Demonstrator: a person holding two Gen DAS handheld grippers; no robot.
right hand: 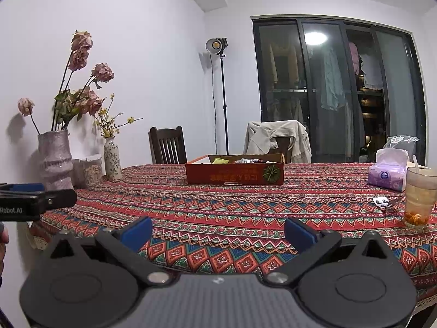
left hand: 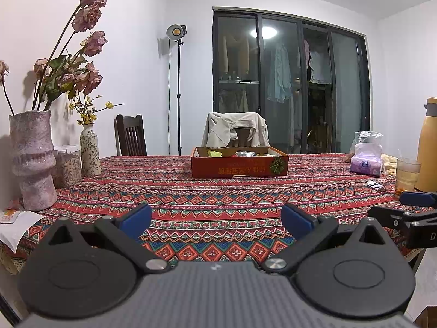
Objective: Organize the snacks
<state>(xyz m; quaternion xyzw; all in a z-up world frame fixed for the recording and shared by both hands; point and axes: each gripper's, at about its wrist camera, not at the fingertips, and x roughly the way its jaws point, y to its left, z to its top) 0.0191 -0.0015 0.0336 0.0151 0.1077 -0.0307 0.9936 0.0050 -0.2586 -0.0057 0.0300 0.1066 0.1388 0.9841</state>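
Observation:
A shallow red cardboard box [left hand: 239, 165] [right hand: 235, 174] sits at the far middle of the patterned table and holds several snack packets [left hand: 235, 153] [right hand: 240, 160], yellow-green and silvery ones among them. My left gripper [left hand: 216, 218] hovers open over the near table edge, nothing between its blue pads. My right gripper [right hand: 217, 231] is open too, at the same near edge, well short of the box. The right gripper shows at the right edge of the left wrist view [left hand: 409, 205], and the left gripper shows at the left edge of the right wrist view [right hand: 27, 196].
Two vases of dried flowers [left hand: 32, 161] [right hand: 56, 161] and jars stand at the left. A purple tissue pack [left hand: 366, 161] [right hand: 386, 175], a glass of drink [left hand: 407, 176] [right hand: 419, 196], a small wrapper [right hand: 381, 201] and a yellow flask [left hand: 428, 147] crowd the right. Chairs [right hand: 167, 145] stand behind the table.

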